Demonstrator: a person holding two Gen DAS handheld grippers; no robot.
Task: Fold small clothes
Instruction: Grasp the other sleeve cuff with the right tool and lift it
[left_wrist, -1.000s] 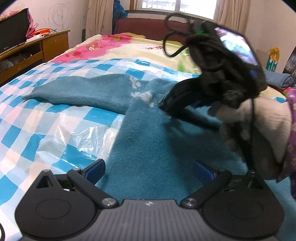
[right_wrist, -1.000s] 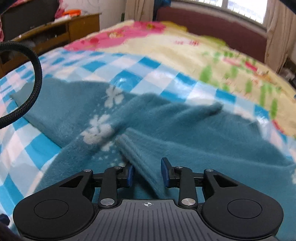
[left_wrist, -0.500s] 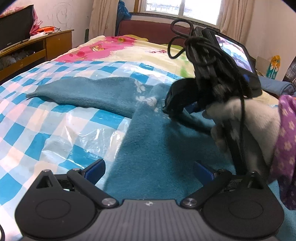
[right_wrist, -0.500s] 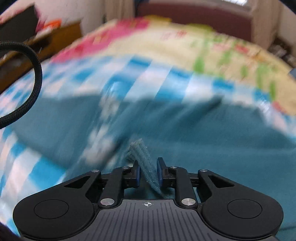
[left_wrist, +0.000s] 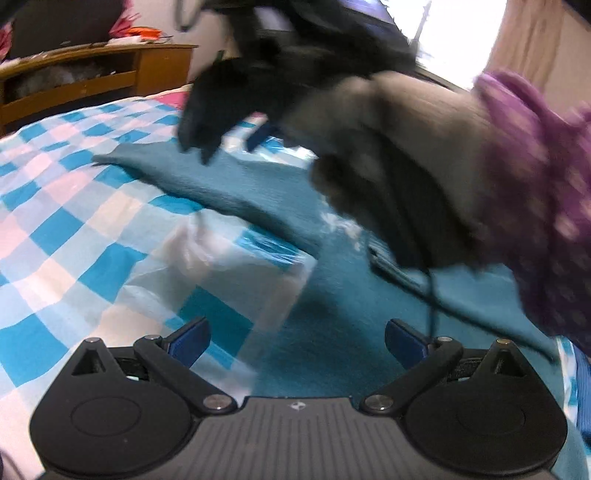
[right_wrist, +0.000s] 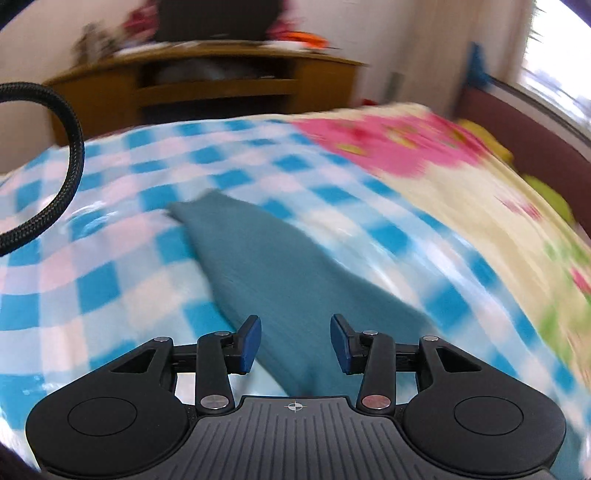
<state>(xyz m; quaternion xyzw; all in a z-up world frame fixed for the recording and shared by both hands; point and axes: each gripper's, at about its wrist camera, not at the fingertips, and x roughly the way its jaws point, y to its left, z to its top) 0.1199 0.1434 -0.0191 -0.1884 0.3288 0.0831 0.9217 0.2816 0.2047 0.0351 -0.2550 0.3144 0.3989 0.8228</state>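
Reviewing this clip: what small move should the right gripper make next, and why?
Probably lower the right gripper onto the teal sweater's sleeve and close. Its jaws are opening with nothing pinched between them, and the sleeve lies stretched out flat on the checked sheet, not yet folded in.

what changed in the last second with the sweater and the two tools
The right tool let go of the sweater cuff it pinched and swung over to the outstretched sleeve; its jaws are opening, empty. The left tool stayed wide open near the sweater, which still lies on the checked bedcover.
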